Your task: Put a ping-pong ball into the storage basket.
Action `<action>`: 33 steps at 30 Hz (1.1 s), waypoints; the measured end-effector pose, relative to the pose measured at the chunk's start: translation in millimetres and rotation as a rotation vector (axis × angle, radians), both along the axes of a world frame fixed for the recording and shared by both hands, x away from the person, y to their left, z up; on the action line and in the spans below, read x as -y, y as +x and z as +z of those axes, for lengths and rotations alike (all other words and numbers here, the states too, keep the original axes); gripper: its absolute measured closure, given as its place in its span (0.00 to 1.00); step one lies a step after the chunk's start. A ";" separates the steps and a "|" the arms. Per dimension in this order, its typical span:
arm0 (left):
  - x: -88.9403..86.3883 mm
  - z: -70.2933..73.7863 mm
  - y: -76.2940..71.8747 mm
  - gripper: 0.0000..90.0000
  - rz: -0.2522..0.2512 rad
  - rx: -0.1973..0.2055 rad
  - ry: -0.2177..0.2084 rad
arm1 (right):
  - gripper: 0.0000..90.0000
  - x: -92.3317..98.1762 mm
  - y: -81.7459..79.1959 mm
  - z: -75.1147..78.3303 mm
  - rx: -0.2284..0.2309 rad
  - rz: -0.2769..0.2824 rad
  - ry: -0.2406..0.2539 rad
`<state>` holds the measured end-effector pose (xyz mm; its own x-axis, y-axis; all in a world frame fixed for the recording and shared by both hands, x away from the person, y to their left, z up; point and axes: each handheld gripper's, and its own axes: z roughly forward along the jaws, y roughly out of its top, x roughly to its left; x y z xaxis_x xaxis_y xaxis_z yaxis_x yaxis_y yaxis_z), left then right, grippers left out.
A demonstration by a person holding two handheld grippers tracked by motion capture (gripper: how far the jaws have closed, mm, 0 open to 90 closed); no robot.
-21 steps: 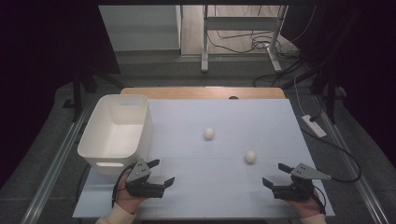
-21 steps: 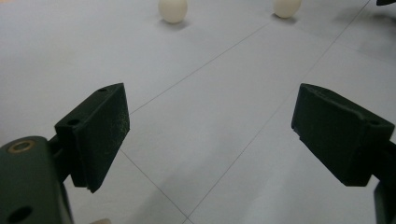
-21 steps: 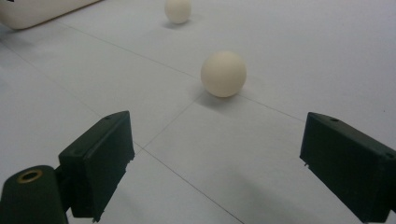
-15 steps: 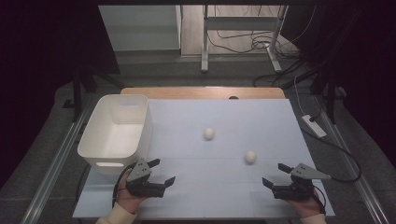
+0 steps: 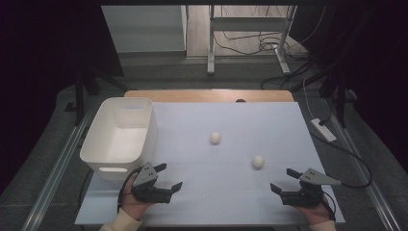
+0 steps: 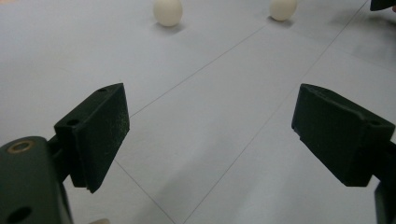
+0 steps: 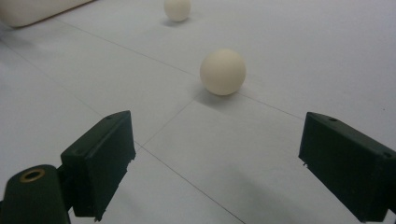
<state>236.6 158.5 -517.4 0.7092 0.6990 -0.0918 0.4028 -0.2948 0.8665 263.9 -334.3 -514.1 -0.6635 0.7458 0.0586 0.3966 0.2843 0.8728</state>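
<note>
Two cream balls lie on the white table (image 5: 231,125). The far ball (image 5: 215,137) (image 6: 167,11) (image 7: 177,9) sits mid-table. The near ball (image 5: 258,161) (image 6: 282,8) (image 7: 222,72) rests closer to the right hand. My left gripper (image 5: 169,176) (image 6: 208,135) is held low at the front left, open, nothing between its jaws. My right gripper (image 5: 284,180) (image 7: 215,165) is at the front right, open and empty, with the near ball a short way ahead of it.
A white bin (image 5: 120,137) stands at the table's left, just beyond my left hand; its pale corner (image 7: 28,11) shows in the right gripper view. A wooden strip (image 5: 209,95) runs along the far edge. Cables and a power strip (image 5: 323,130) lie on the floor at right.
</note>
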 end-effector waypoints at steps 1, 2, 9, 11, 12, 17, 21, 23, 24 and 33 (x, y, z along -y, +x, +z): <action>0.2 0.2 0.2 0.13 0.000 -0.001 0.001 | 0.12 0.0 0.0 0.0 0.000 0.000 0.000; 0.8 1.0 0.7 0.13 0.001 -0.002 0.002 | 0.12 0.0 0.1 -0.1 0.000 -0.001 0.000; 2.3 5.2 2.9 0.13 0.000 -0.014 0.000 | 0.12 0.3 0.4 -0.3 0.001 -0.002 0.000; 3.2 6.4 3.4 0.13 0.000 -0.015 0.001 | 0.12 0.5 0.5 -0.3 -0.002 -0.005 0.003; 3.5 7.0 3.8 0.13 -0.001 -0.015 0.001 | 0.12 0.7 0.5 -0.2 -0.003 -0.005 0.005; 5.2 10.4 6.3 0.12 -0.008 -0.027 0.001 | 0.12 0.8 0.6 -0.3 -0.005 -0.003 0.006; 7.1 11.8 7.5 0.12 -0.012 -0.030 0.003 | 0.12 0.8 0.7 -0.5 -0.008 -0.002 0.003; 8.1 13.0 8.2 0.12 -0.015 -0.029 0.005 | 0.12 0.6 0.9 -0.8 -0.011 0.000 0.004; 8.7 13.4 8.5 0.12 -0.015 -0.030 0.004 | 0.12 0.4 0.9 -0.8 -0.011 0.001 0.004; 12.1 15.4 12.6 0.11 -0.008 -0.046 0.024 | 0.12 0.3 0.8 -0.6 -0.010 0.000 0.004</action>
